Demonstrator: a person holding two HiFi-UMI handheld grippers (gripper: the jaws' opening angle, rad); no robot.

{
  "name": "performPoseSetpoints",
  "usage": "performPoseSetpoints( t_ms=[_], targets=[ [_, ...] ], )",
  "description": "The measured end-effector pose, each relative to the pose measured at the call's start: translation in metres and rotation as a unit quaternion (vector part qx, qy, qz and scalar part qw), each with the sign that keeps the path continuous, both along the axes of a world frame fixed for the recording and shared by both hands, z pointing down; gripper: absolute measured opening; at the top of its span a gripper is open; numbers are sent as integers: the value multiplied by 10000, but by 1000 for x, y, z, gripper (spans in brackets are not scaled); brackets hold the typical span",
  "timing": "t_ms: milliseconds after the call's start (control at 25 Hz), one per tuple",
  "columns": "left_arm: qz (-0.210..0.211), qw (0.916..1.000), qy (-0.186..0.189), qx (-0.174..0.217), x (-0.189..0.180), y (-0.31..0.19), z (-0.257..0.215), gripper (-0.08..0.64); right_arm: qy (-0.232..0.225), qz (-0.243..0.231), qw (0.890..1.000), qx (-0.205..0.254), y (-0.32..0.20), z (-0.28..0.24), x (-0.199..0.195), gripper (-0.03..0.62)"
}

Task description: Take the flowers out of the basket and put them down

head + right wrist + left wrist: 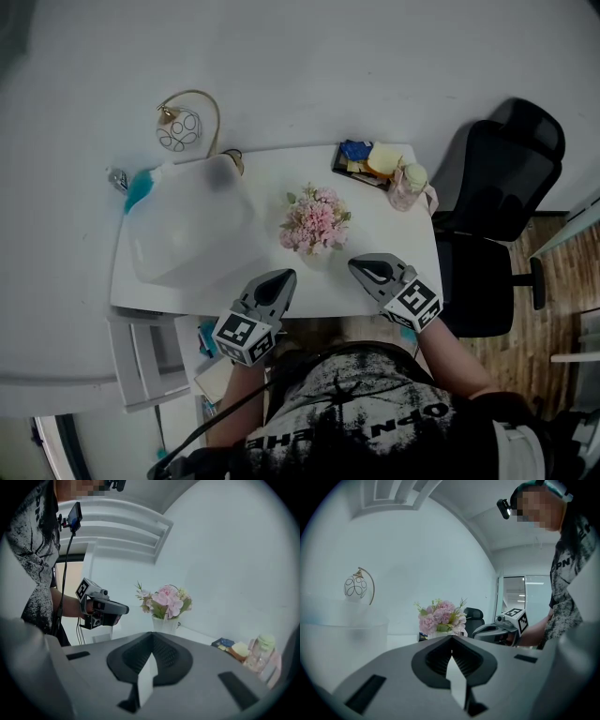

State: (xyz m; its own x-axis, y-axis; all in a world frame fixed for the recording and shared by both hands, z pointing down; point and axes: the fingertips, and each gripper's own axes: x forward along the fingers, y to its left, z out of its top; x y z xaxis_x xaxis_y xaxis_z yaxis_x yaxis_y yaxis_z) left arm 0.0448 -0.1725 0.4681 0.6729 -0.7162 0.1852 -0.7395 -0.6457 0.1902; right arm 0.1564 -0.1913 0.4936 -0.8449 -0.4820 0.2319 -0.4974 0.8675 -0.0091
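On the white table (394,248), pink flowers (315,220) sit in their basket (317,255), between left gripper (279,278) and right gripper (362,267), both pressed together and empty. Probably light, soft, crushable, so I'd pinch the stems low, not the blooms.

Grey left gripper (284,276) and right gripper (356,266), black-and-white marker cubes (246,337); black-and-white printed shirt (361,412).

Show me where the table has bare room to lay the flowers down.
Best patch: the bare table right of the flowers, in front of the pink bottle and dark tray. A narrower strip lies behind the flowers, between the translucent tub and the tray. The tub fills the left half; the back right corner is crowded.
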Motion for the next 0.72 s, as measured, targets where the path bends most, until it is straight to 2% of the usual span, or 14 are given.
performPoseSetpoints(
  t_ms=[400,720],
  targets=[
    [50,10000,-7,-34,6,-3,5,14,110,11,9999,35,-4,6,1,15],
    [81,9999,55,-79,7,-5,5,14,-76,-28,9999,-123,-5,2,-2,15]
  ],
)
